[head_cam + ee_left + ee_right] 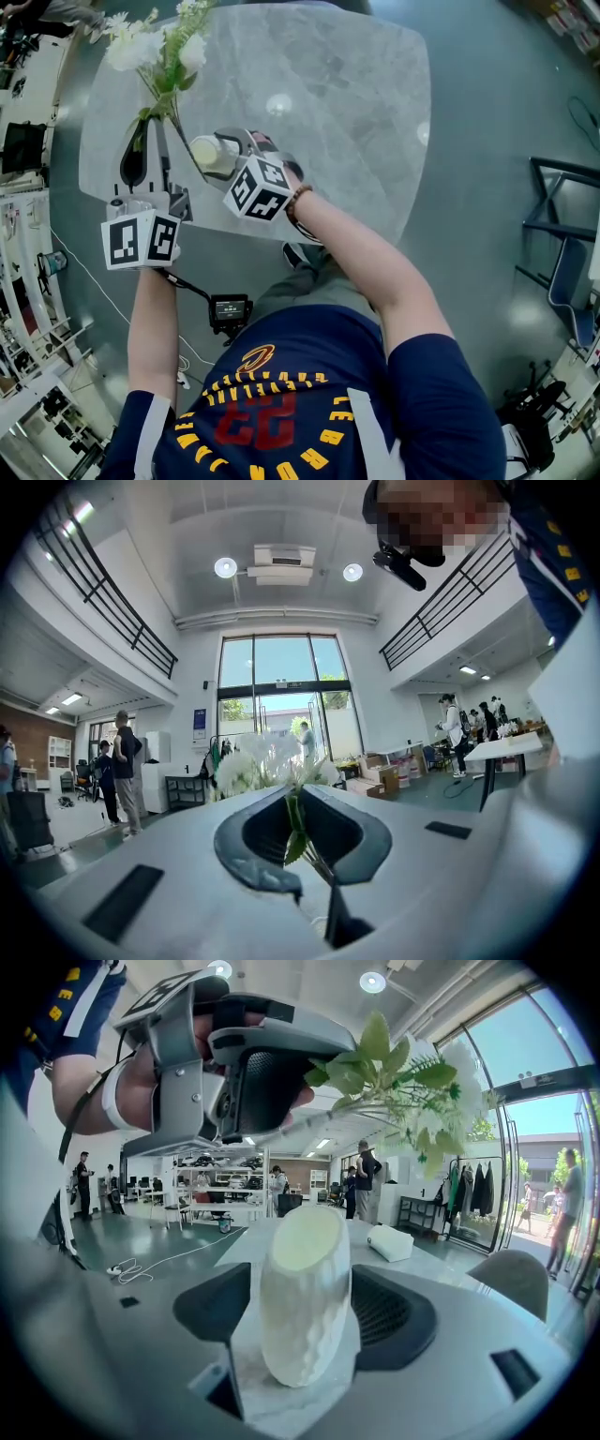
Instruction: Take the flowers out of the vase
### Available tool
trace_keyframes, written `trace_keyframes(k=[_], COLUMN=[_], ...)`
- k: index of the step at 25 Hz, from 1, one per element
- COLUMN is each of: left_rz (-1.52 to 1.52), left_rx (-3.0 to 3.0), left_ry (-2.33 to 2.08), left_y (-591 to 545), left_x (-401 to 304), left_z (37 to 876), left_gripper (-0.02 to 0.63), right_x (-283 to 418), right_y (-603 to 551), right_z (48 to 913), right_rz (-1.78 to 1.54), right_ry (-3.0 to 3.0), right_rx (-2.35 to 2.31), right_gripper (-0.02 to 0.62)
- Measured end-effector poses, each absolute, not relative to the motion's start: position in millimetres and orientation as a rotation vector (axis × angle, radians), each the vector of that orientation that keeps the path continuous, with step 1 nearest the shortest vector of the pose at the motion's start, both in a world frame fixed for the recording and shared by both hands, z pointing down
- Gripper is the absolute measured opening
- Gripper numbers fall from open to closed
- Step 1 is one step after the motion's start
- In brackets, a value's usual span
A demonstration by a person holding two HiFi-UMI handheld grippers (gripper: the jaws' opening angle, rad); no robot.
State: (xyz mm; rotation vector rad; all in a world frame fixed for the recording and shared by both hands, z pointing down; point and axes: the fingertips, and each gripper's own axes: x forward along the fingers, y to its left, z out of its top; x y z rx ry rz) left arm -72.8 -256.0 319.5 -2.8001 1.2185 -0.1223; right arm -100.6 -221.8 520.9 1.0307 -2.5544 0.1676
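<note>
Left gripper view: the left gripper (298, 799) was clenched on the green stems (298, 825), which passed straight between its closed jaws. The white flowers (258, 761) spread just beyond the jaw tips, pointing away from the tool.

Right gripper view: the right gripper (302, 1324) was closed on the white vase (302, 1269), which stood between its jaws, its sides against the pads, leaning a little. We saw no stem in the vase mouth. The flowers hung above the vase and beyond the right jaw tips, apart from the rim, with the thin stem tails trailing back past the left tool. The marble table (427, 1269) lay under and beyond the vase.

Head view: the two tools sat side by side over the near edge of the table, with the flowers out ahead of the left one.

Judgement: we took the step in hand to be the tail of the extraction, with the bunch lifted free and the vase braced. The next move would call for carrying the bunch sideways, away from the right tool, and setting it down on the table. The pinch on the slim stems should stay firm and the vase steady so it does not tip.
</note>
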Motion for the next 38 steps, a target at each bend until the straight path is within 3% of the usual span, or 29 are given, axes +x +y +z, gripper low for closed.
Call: trace_keyframes(k=[23,32,38], left_rz=[-0.088,-0.061,-0.038], left_rx=[-2.804,-2.780,-2.756], left_ry=[1.240,1.268,1.304], left_y=[-251.0,-259.2,-256.6], left_x=[-85.6,-123.3,-112.6], left_z=[311.7,295.6,294.0], left_gripper=[0.023,0.023,0.023], right_x=[-105.1,-126.2,-89.1], right_y=[-215.5,-218.8,-205.1], right_z=[520.5,498.5,478.6], right_rz=[0.178,0.164,0.141], right_ry=[-2.562,-2.579,-2.640], right_rx=[1.031,1.067,1.113], right_gripper=[0.316,0.316,0.316])
